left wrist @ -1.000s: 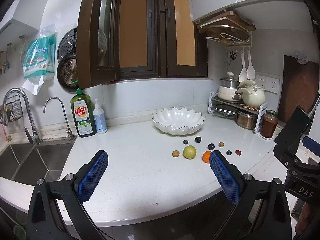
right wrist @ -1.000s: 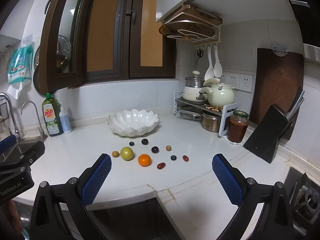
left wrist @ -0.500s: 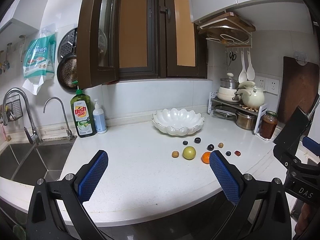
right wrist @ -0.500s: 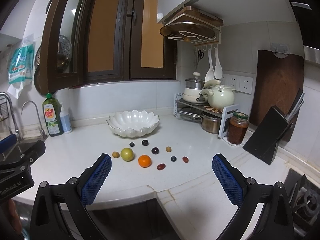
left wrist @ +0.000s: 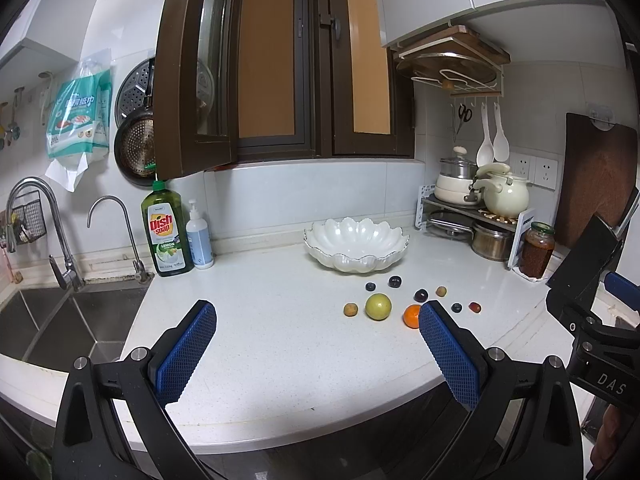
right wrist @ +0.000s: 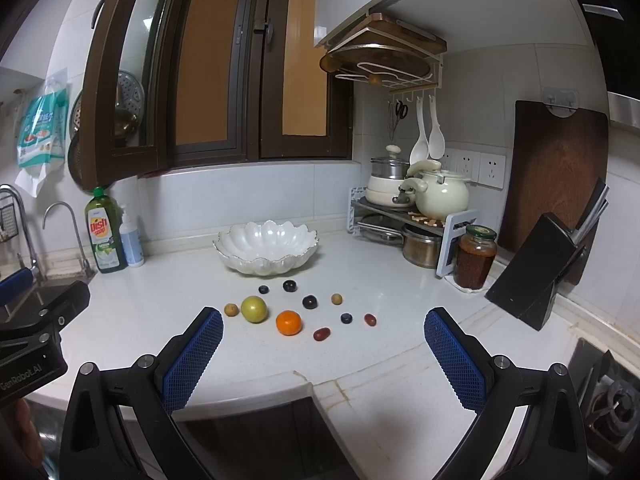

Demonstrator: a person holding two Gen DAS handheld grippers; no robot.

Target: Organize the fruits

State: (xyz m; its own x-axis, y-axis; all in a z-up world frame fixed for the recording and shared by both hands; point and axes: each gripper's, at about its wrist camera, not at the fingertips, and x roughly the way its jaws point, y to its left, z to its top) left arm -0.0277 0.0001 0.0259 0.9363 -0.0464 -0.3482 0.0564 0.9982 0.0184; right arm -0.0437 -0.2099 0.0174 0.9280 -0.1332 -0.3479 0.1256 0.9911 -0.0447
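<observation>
Both my claws hang open and empty. The orange (right wrist: 288, 322) lies ahead of my right claw (right wrist: 323, 354), nearer than my left claw (left wrist: 317, 342), short of the white bowl (right wrist: 266, 247).

Dim indoor light, fisheye-warped edges, sharp

Home kitchen: sink (left wrist: 60, 320) w/ taps, dish soap (left wrist: 166, 232), pots (right wrist: 436, 196), hung pan (left wrist: 134, 152).

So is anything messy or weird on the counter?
Only the fruits: the orange, green fruit and small berries lie loose on the counter, while the white bowl behind them looks empty. Nothing spilled or broken.
</observation>
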